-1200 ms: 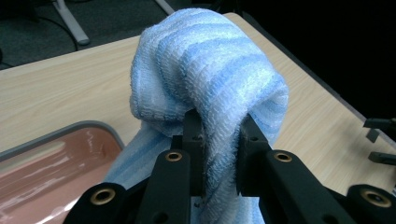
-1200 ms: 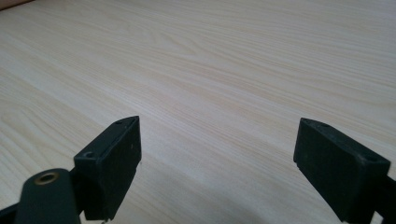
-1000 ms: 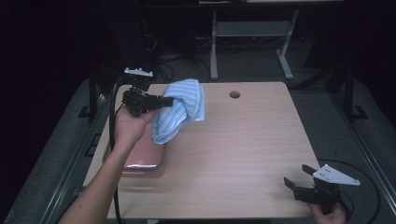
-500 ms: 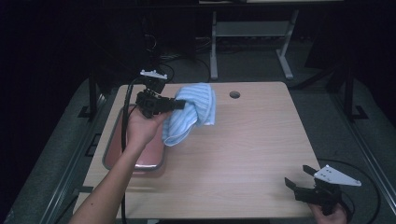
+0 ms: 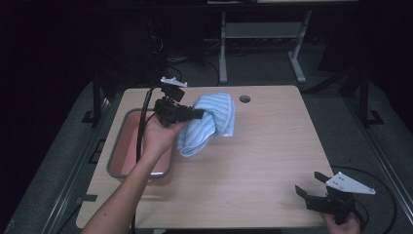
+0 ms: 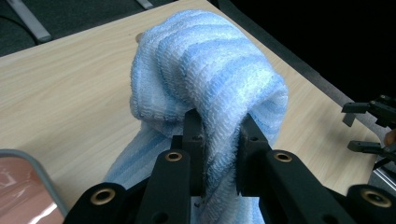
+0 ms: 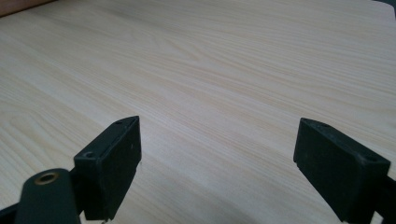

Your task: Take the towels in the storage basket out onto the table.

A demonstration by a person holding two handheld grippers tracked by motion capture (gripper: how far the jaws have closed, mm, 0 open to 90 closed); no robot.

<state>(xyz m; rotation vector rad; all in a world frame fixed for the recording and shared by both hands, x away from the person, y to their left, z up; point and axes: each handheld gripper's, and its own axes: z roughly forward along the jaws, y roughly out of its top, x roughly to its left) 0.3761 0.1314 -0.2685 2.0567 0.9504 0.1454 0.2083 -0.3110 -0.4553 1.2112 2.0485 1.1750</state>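
A blue and white striped towel [image 5: 210, 122] hangs bunched above the wooden table [image 5: 263, 161], held up by my left gripper [image 5: 197, 115], which is shut on a fold of it. In the left gripper view the towel [image 6: 205, 79] bulges over the two black jaws, which pinch the cloth between them; my left gripper [image 6: 220, 126] points across the table. My right gripper [image 5: 310, 184] rests at the table's near right corner, open, with nothing between its jaws. In the right gripper view my right gripper [image 7: 217, 140] faces bare wood.
A grey-rimmed tub with a pink inside [image 5: 117, 146] sits at the table's left, under my left forearm. A round cable hole [image 5: 244, 99] lies near the far edge. A white table frame [image 5: 263, 34] stands on the dark floor beyond.
My left gripper has carried the towel to the right and a little farther from me, away from the pink tub. My right gripper has stayed put.
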